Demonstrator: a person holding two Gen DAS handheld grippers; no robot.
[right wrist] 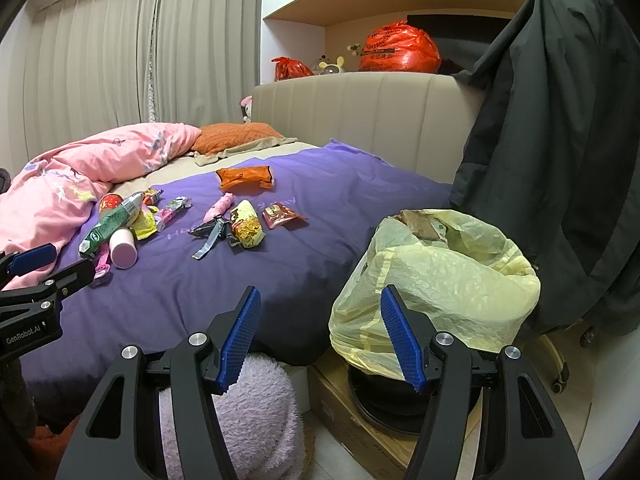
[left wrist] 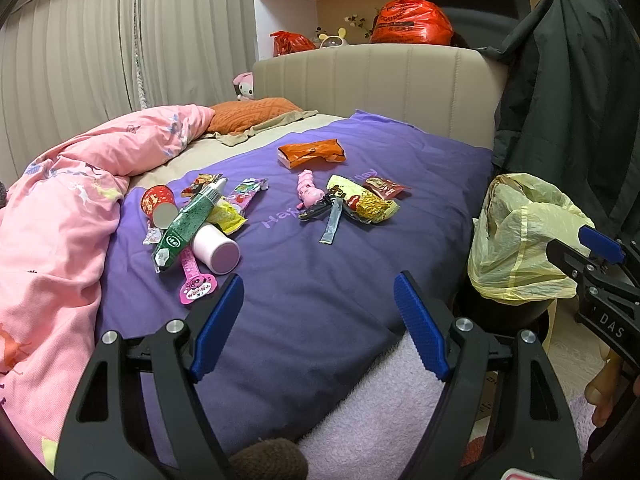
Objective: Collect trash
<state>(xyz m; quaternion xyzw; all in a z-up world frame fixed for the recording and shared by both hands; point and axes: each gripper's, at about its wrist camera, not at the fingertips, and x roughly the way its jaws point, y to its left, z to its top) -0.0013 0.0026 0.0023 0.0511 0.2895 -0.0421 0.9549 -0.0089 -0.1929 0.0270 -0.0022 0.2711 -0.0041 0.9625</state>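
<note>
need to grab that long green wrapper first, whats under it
The green wrapper lies across a yellow packet, a white cup and a pink strip, with a red cup beside it. Anything directly beneath its middle is hidden.

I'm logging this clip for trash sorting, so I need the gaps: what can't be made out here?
- Contents of the yellow bin bag: right wrist view shows only crumpled brownish scraps at the mouth; the bag wall hides the rest.
- Wrappers under the green packet: left wrist view, overlapped in the pile.
- Print on the snack wrappers: too small in both views.
- Right hand-held gripper: cut off by the left view's edge.
</note>
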